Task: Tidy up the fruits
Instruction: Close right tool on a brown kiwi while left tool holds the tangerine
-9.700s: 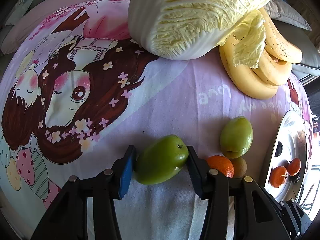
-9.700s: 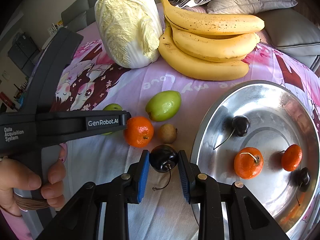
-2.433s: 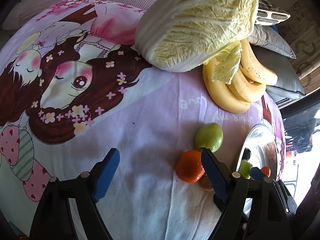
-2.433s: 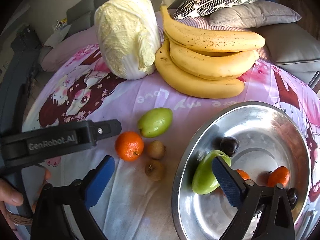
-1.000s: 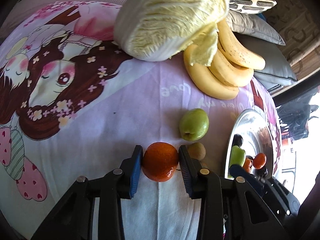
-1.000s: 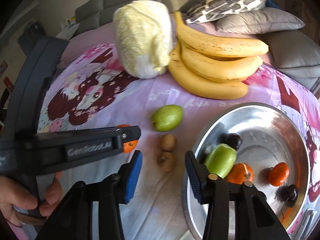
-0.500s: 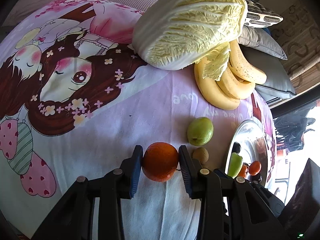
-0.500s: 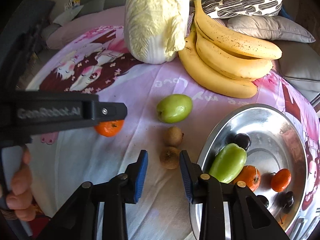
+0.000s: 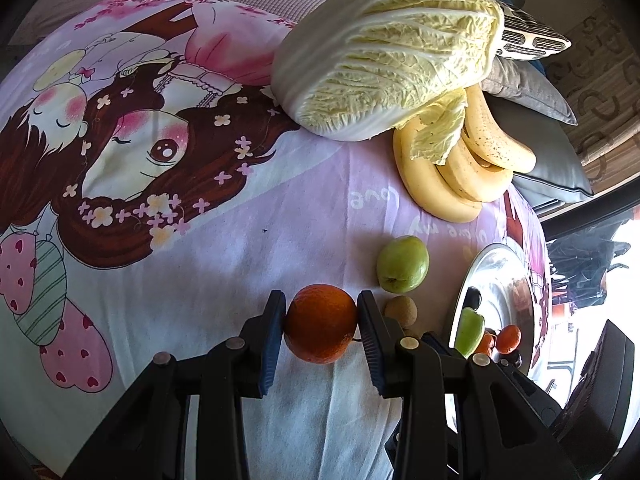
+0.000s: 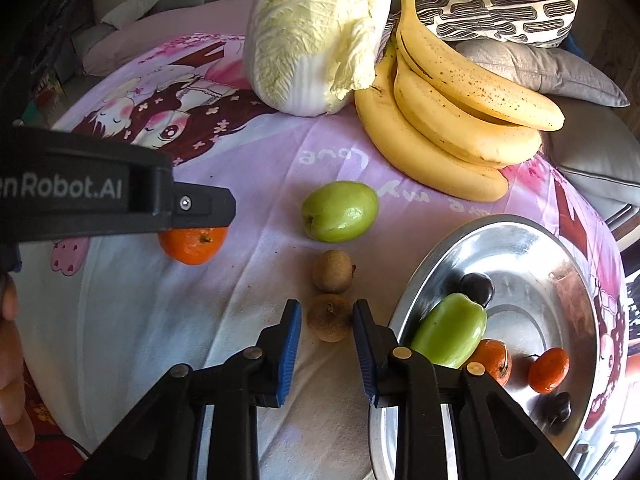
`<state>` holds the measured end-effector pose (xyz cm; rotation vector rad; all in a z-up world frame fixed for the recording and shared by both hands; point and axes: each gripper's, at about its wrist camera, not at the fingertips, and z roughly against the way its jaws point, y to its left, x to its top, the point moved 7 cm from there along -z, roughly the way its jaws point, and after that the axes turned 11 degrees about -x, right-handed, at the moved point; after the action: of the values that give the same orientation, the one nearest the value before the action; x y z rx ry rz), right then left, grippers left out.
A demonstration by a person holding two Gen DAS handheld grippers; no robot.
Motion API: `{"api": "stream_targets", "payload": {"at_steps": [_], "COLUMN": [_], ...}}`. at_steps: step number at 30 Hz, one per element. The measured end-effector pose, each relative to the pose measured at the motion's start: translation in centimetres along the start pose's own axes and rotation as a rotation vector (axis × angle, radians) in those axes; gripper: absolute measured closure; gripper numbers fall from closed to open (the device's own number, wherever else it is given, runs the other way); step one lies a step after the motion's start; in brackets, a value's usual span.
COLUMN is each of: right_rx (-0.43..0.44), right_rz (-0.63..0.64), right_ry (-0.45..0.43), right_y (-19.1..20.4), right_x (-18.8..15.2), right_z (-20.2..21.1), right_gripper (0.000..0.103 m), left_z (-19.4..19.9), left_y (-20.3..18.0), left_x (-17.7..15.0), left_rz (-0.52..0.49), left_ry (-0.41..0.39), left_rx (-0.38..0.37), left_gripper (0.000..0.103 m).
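Note:
My left gripper is shut on an orange mandarin and holds it just above the cloth; the mandarin also shows in the right wrist view. My right gripper is open, its jaws on either side of a small brown fruit on the cloth, with small gaps. A second brown fruit lies just beyond it. A green fruit lies farther back. The silver plate at right holds a green fruit, two mandarins and dark cherries.
A napa cabbage and a bunch of bananas lie at the back of the cartoon-print cloth. Cushions sit behind them. A hand holds the left gripper at the left edge.
The left gripper closed on the mandarin and lifted it slightly. The right gripper moved down and forward, narrowing, so its jaws now bracket the nearer brown fruit.

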<state>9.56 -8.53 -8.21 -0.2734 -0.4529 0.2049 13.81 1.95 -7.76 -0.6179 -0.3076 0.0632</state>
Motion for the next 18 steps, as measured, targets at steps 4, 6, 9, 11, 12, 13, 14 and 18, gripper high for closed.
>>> {"api": "stream_targets", "payload": {"at_steps": [4, 6, 9, 11, 12, 13, 14, 18], "right_rx": [-0.021, -0.04, -0.056, -0.063, -0.066, -0.068, -0.072, -0.069], "right_rz": [0.02, 0.038, 0.053, 0.062, 0.065, 0.068, 0.073, 0.068], "right_ry": [-0.004, -0.007, -0.012, -0.015, -0.016, -0.018, -0.019, -0.022], "right_y": [0.2, 0.4, 0.8, 1.1, 1.2, 1.4, 1.6, 1.9], "right_x": [0.0, -0.1, 0.0, 0.0, 0.0, 0.0, 0.0, -0.4], "right_z": [-0.1, -0.1, -0.3, -0.4, -0.4, -0.4, -0.4, -0.3], "right_gripper": [0.074, 0.074, 0.074, 0.074, 0.074, 0.074, 0.075, 0.077], "left_z": [-0.1, -0.2, -0.2, -0.2, -0.1, -0.1, 0.0, 0.1], "left_y": [0.0, -0.1, -0.1, 0.1, 0.1, 0.2, 0.3, 0.2], "left_x": [0.0, 0.0, 0.0, 0.0, 0.0, 0.1, 0.1, 0.1], "left_rz": [0.008, 0.009, 0.016, 0.026, 0.031, 0.033, 0.035, 0.04], "left_ry": [-0.001, -0.001, -0.003, -0.006, -0.008, -0.009, -0.011, -0.012], "left_rx": [0.002, -0.002, -0.002, 0.0, 0.0, 0.002, 0.003, -0.001], "left_gripper": [0.065, 0.065, 0.065, 0.065, 0.065, 0.065, 0.065, 0.065]}}
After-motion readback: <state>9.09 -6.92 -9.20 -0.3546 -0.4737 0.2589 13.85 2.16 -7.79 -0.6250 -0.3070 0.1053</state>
